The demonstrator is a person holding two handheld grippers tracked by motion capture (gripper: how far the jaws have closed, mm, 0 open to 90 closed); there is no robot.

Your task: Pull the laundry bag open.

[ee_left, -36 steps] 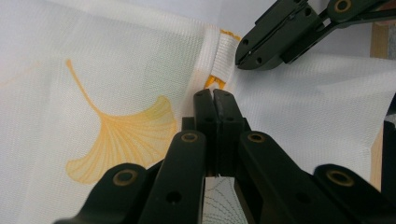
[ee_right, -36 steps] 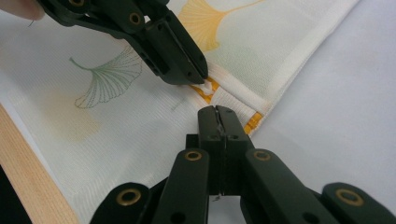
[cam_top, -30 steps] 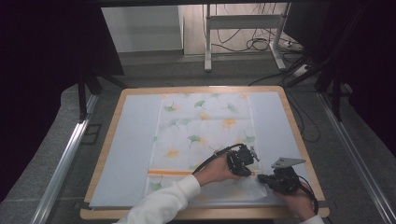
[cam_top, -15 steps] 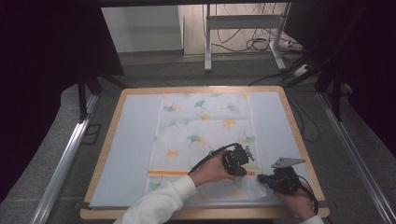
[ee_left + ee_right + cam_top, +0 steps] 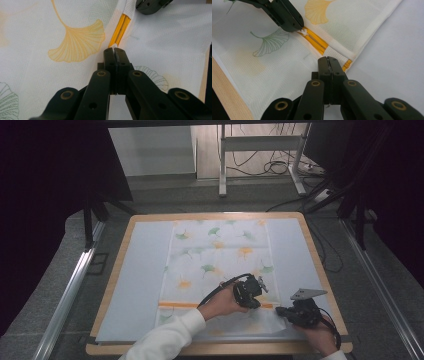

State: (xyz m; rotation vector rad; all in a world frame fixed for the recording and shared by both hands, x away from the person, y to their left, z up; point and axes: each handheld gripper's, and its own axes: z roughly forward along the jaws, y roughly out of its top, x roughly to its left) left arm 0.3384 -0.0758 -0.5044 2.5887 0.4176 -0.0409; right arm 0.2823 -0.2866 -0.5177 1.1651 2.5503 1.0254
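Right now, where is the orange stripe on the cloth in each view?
High view: orange stripe lies low on the cloth, left of the left gripper.
Left gripper view: above the jaw tips.
Right gripper view: centre, between both grippers.
Shared landmark: orange ginkgo leaf.

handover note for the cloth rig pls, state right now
Left gripper: shut, pinching a bit of white fabric at the orange stripe.
Right gripper: shut on the cloth near its right edge, beside the same stripe.
Cloth: ginkgo-print, lying on the pale mat on the wooden table, near end folded.
Done: both grips set.
Left: probably lifting or folding; far end lies flat.
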